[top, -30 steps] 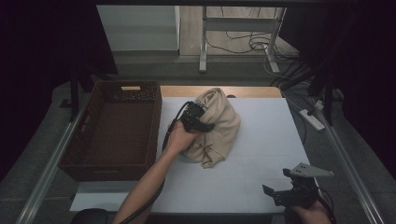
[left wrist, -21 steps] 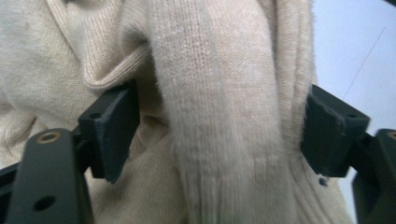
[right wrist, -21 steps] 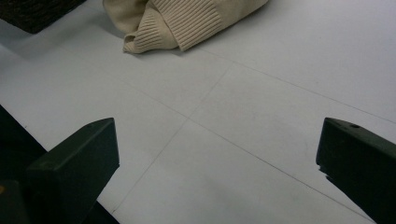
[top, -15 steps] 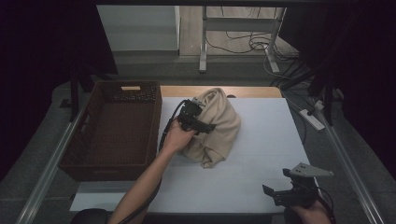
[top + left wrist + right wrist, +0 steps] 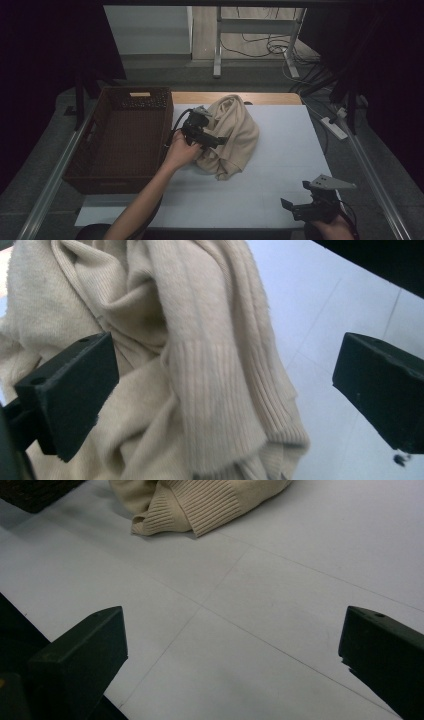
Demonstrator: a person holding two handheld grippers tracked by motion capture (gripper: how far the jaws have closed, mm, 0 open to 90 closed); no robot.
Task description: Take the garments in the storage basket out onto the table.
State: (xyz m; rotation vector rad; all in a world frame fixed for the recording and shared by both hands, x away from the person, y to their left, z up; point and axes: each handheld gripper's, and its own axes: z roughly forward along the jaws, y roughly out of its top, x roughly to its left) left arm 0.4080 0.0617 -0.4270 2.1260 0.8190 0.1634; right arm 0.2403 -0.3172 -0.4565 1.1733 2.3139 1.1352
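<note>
Your soft cream knitted sweater [image 5: 231, 135] lies in a bunched heap on the white table [image 5: 280, 150], just beside the brown woven basket [image 5: 125, 135] on its left; your left gripper [image 5: 212, 141] sits at the heap's near-left side; its jaws have just been opening and now stand wide, and the knit lies between them but nothing squeezes it. Your right gripper [image 5: 295, 207] rests near the table's front right corner, well apart from the sweater, jaws spread with nothing in them. The sweater looks light and floppy, so it will sag and drag if you lift one end; I think the thick ribbed cuff [image 5: 225, 390] or a fat fold gives you the best bite; pinch deep, since thin knit can slip out.
</note>
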